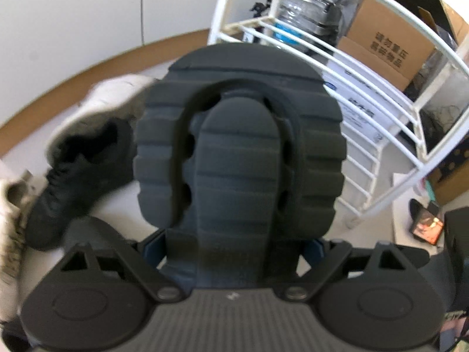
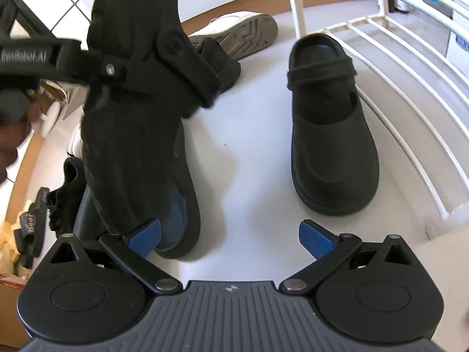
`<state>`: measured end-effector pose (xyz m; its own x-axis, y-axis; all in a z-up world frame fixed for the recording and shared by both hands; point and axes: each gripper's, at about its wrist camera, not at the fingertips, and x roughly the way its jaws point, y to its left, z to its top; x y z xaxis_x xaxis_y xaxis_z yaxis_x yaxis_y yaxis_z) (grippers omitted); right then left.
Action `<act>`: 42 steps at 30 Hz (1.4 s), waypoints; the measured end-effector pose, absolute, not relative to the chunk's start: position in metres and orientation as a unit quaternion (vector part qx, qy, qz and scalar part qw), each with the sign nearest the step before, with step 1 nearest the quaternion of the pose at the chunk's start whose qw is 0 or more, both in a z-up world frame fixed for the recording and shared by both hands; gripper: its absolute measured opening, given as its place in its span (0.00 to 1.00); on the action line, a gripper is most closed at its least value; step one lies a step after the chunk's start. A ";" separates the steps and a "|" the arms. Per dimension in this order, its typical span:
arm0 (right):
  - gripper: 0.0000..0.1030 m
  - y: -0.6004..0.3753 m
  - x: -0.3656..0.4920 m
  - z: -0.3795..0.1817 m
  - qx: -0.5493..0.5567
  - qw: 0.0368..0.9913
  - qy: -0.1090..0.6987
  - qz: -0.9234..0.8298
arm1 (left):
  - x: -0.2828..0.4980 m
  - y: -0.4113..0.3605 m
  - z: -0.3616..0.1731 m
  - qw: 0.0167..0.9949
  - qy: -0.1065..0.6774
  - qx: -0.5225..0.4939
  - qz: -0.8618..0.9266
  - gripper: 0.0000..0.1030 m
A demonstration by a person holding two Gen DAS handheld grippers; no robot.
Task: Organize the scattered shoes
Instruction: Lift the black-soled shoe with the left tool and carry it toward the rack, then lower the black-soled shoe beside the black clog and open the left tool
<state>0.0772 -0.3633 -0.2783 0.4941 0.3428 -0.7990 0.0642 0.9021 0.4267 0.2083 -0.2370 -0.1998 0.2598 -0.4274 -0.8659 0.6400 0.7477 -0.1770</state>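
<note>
My left claw [image 1: 234, 243] is clamped on a black clog [image 1: 240, 146]; my right claw [image 2: 230, 234] hangs apart and empty.

From the left wrist I see the clog's ribbed sole filling the view, its toe end between the blue pads, lifted off the floor. From the right wrist that same clog hangs tilted at the left, and its partner, the second clog [image 2: 328, 129], stands upright on the pale floor [image 2: 252, 152] just beside the white wire rack [image 2: 410, 94] at the right. Farther off lie a black sneaker [image 1: 82, 176] and a white sneaker [image 2: 237, 33] on its side, sole showing.
</note>
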 end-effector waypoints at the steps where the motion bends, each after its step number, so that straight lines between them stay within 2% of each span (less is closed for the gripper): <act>1: 1.00 -0.366 0.073 -0.279 0.197 0.841 0.498 0.080 | 0.207 -0.239 -0.203 0.786 0.505 0.106 -0.339 0.89; 15: 1.00 -0.381 0.051 -0.309 0.196 0.811 0.547 0.073 | 0.180 -0.275 -0.284 0.731 0.577 0.122 -0.344 0.89; 27: 0.99 -0.388 0.049 -0.321 0.208 0.798 0.562 0.059 | 0.179 -0.308 -0.318 0.718 0.595 0.129 -0.338 0.90; 34: 1.00 -0.388 0.050 -0.325 0.218 0.796 0.562 0.060 | 0.192 -0.306 -0.312 0.710 0.602 0.134 -0.339 0.90; 37: 1.00 -0.388 0.049 -0.325 0.221 0.795 0.561 0.062 | 0.197 -0.301 -0.303 0.714 0.599 0.121 -0.342 0.95; 42: 1.00 -0.380 0.052 -0.322 0.216 0.797 0.560 0.068 | 0.210 -0.293 -0.286 0.723 0.589 0.112 -0.343 0.95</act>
